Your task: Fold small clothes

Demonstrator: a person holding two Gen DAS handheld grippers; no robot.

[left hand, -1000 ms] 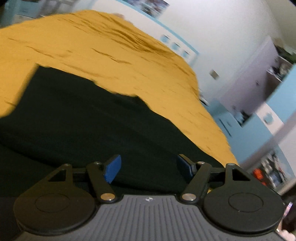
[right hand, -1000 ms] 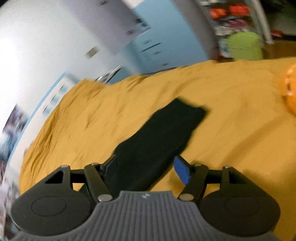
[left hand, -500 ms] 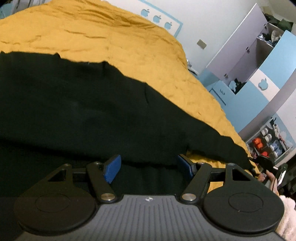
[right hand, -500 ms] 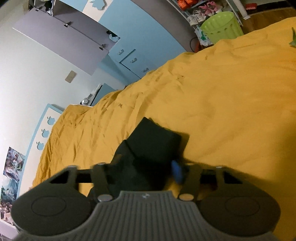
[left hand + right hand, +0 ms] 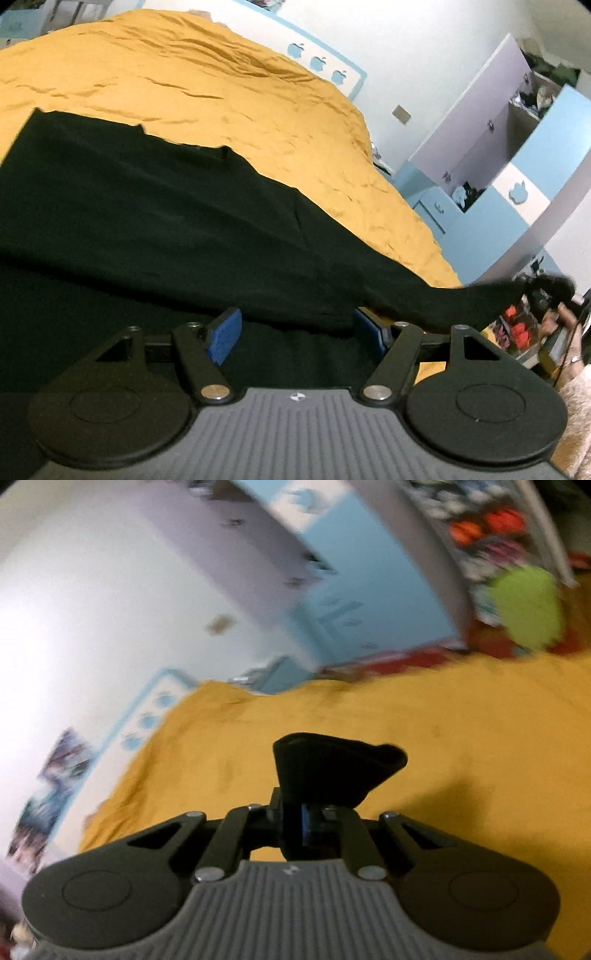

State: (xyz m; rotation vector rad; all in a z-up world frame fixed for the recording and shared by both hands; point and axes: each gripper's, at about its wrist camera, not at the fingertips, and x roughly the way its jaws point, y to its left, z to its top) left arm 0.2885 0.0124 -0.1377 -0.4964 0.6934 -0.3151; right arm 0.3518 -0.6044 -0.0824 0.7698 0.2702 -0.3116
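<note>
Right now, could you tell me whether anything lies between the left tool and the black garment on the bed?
Nothing visible does. The left tool stands open directly over the black garment, which is spread on the yellow bedspread with no other item lying on it.

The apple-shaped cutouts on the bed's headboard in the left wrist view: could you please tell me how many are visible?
3, in a row on the white headboard behind the yellow bedspread: one, the next, the last. The bedding may hide others.
</note>
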